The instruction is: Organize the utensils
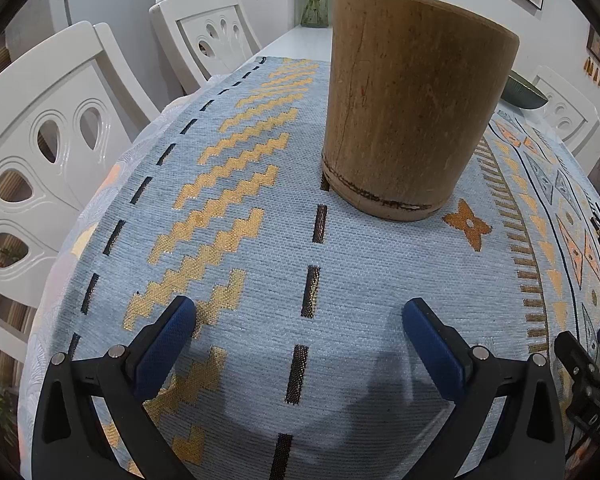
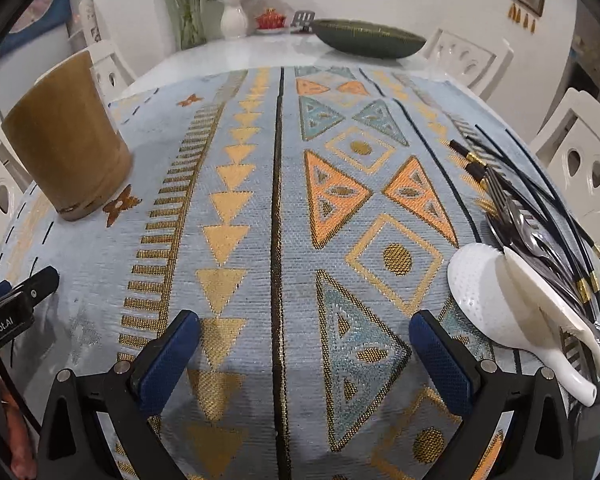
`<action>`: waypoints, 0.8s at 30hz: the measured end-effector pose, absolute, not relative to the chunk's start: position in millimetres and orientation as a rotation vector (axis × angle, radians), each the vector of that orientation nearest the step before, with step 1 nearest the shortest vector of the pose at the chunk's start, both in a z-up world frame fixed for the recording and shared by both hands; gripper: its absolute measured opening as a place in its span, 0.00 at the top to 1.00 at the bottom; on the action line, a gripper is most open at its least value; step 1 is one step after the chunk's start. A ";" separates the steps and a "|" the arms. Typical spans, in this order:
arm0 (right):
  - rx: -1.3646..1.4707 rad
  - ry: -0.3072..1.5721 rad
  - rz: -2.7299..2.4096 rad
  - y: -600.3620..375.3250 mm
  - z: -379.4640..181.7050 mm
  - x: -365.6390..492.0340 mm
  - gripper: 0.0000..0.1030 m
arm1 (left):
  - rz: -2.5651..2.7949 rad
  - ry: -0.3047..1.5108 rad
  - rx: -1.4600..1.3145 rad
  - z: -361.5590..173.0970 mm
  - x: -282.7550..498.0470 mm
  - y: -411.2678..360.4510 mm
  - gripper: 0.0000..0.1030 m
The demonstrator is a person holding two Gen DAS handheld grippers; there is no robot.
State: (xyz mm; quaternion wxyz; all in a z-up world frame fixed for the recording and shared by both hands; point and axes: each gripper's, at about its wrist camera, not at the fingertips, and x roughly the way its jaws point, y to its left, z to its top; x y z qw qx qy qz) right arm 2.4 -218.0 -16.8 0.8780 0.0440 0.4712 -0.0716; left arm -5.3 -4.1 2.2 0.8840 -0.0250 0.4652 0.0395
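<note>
**Utensil sorting at the outset: pile and holder well apart, both grippers empty**

The utensils lie in a heap at the right edge of the right wrist view: a white ceramic spoon (image 2: 496, 300) at the front, a second white piece resting across it, metal cutlery (image 2: 528, 228) behind, and black chopsticks (image 2: 540, 188) with gold bands fanned toward the upper right. How many metal pieces there are cannot be told, since they overlap. The wooden holder (image 1: 412, 100), an upright cylinder, fills the upper centre of the left wrist view and stands at the upper left of the right wrist view; its opening faces away from both cameras, so its contents cannot be seen. Pile and holder rest on a patterned tablecloth (image 2: 276, 208), well apart from one another.

The right gripper (image 2: 304, 344), bottom centre of its view, has its blue-padded fingers spread wide over bare cloth, the spoon just beside the right finger. The left gripper (image 1: 300, 332) is likewise spread wide and empty, aimed at the holder but short of it. White chairs (image 1: 60, 152) ring the table; a dark dish (image 2: 368, 38) sits far back.

Judged from this layout, no utensil has yet been picked up. The next move calls for the right gripper to shift rightward and close on a single item, probably the spoon's handle, while the left steadies the holder.
</note>
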 end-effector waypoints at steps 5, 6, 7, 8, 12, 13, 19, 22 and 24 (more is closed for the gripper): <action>0.091 0.944 -0.152 -204.1 -24.5 -27.2 0.00 | 0.084 0.968 -0.051 2.8 -6.8 -5.4 0.00; 0.091 0.944 -0.152 -202.8 -24.5 -32.3 0.00 | 0.082 0.968 -0.052 2.6 -5.7 -4.0 0.00; 0.092 0.946 -0.152 -201.6 -24.0 -30.7 0.00 | 0.084 0.968 -0.052 2.7 -6.3 -4.5 0.00; 0.092 0.946 -0.152 -199.5 -23.9 -34.3 0.00 | 0.089 0.968 -0.051 2.9 -7.1 -5.3 0.00; 0.095 0.953 -0.151 -206.0 -22.9 -26.7 0.00 | 0.094 0.967 -0.053 3.2 -6.6 -5.5 0.00; 0.095 0.954 -0.151 -205.9 -22.8 -25.3 0.00 | 0.093 0.967 -0.054 3.5 -6.5 -5.4 0.00; 0.094 0.955 -0.151 -206.3 -22.4 -23.4 0.00 | 0.093 0.968 -0.055 3.7 -6.0 -5.3 0.00; 0.095 0.958 -0.150 -208.0 -20.8 -23.2 0.00 | 0.095 0.968 -0.053 3.6 -6.1 -5.5 0.00; 0.095 0.958 -0.150 -206.4 -20.6 -25.7 0.00 | 0.094 0.968 -0.054 3.4 -6.0 -5.3 0.00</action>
